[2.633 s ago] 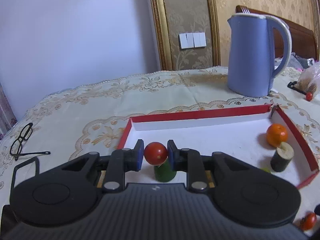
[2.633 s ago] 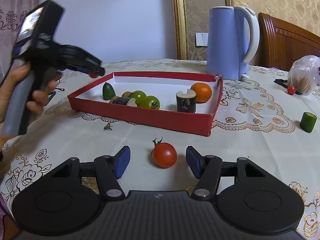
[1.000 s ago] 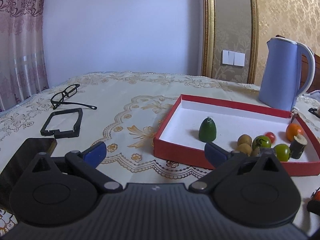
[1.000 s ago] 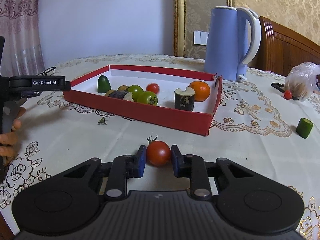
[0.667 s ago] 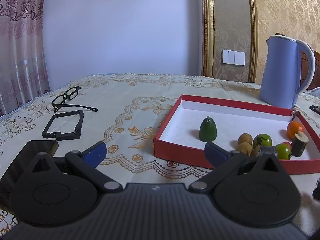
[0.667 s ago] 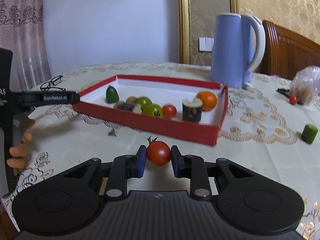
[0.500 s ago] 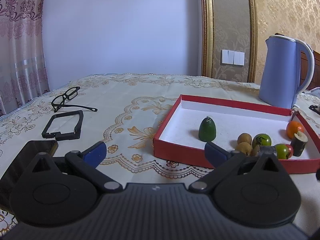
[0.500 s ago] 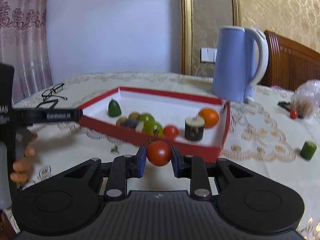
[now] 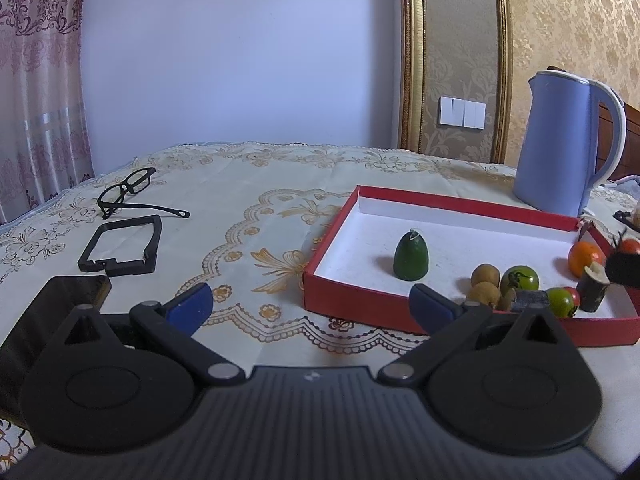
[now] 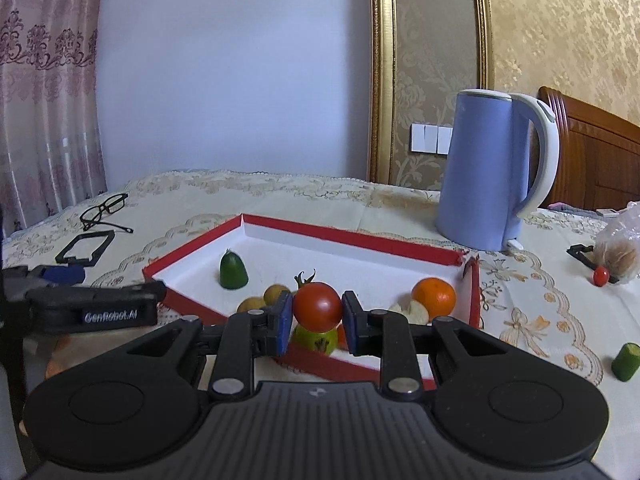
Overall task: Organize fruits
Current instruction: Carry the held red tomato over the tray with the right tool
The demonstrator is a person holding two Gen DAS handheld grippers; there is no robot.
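- The right gripper [image 10: 316,322] is matt black plastic with ribbed housing and blue rubbery pads.
- The red tomato [image 10: 317,306] has smooth, glossy skin.
- The red tray [image 9: 440,201] looks like matt cardboard with a white paper lining.
- The tablecloth [image 9: 256,216] is cream cloth with gold embroidery.
- The kettle [image 10: 486,172] is smooth blue plastic.

Setting: home, furnished room.
Embroidered cloth on surface [image 9: 260,184]; blue kettle [image 10: 486,172] far right; gold damask wallpaper [image 10: 560,32]; patterned curtain [image 9: 36,92] left; carved wooden headboard [image 10: 600,160].
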